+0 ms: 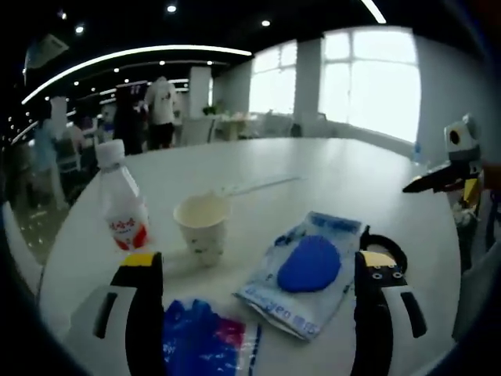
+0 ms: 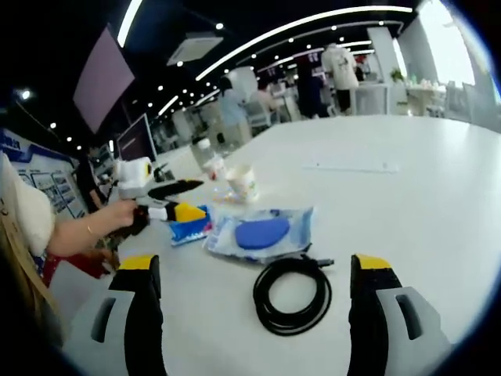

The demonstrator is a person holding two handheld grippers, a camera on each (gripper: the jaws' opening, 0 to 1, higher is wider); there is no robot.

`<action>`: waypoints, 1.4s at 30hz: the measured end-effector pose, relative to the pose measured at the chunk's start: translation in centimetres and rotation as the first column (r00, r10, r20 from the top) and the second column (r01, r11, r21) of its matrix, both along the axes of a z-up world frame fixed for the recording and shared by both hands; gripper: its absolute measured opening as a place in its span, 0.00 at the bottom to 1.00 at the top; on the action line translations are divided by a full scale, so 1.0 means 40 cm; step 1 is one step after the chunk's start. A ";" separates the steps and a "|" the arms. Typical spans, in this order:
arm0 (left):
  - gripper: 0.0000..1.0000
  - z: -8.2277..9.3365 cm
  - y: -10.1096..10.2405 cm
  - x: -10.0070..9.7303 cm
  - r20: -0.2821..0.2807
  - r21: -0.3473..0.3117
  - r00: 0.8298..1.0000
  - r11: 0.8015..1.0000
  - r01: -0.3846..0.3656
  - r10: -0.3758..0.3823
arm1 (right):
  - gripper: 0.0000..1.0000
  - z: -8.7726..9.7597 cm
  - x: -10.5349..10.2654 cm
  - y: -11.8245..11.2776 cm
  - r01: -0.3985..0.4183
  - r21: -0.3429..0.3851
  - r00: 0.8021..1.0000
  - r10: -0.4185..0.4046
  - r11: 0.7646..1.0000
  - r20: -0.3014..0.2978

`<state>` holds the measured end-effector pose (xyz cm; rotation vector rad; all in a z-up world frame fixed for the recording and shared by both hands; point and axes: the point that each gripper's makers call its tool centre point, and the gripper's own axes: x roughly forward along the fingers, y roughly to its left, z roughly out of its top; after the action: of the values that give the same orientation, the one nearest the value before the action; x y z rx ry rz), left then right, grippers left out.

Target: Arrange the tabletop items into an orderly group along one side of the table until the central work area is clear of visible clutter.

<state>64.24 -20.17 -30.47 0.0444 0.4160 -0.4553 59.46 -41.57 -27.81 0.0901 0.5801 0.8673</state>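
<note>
Ahead of the open left gripper (image 1: 258,301) sit, left to right, a bottle (image 1: 121,200), paper cup (image 1: 203,225) and blue pouch (image 1: 307,270). The right gripper (image 2: 258,301), jaws spread and empty, frames a coiled cable (image 2: 293,295); best to straddle the coil's rim, close gently, and slide it toward the pouch.

Your right gripper (image 2: 254,313) has its jaws spread wide around a coiled black cable (image 2: 292,294) at lower centre. Above it lies a clear packet with a blue pad (image 2: 262,232). At left, your hand (image 2: 117,215) holds the left gripper (image 2: 176,200) near a paper cup (image 2: 243,182) and bottle (image 2: 210,160).
</note>
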 end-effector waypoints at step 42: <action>0.44 -0.157 -0.007 -0.131 -0.321 -0.113 0.935 0.973 -0.199 0.154 | 0.63 -0.199 0.197 0.075 0.041 -0.128 0.999 -0.044 0.991 -0.022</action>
<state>58.98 -20.46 -36.74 -0.2071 0.6899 -0.3126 67.35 -38.56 -35.77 -0.0029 0.6533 0.7864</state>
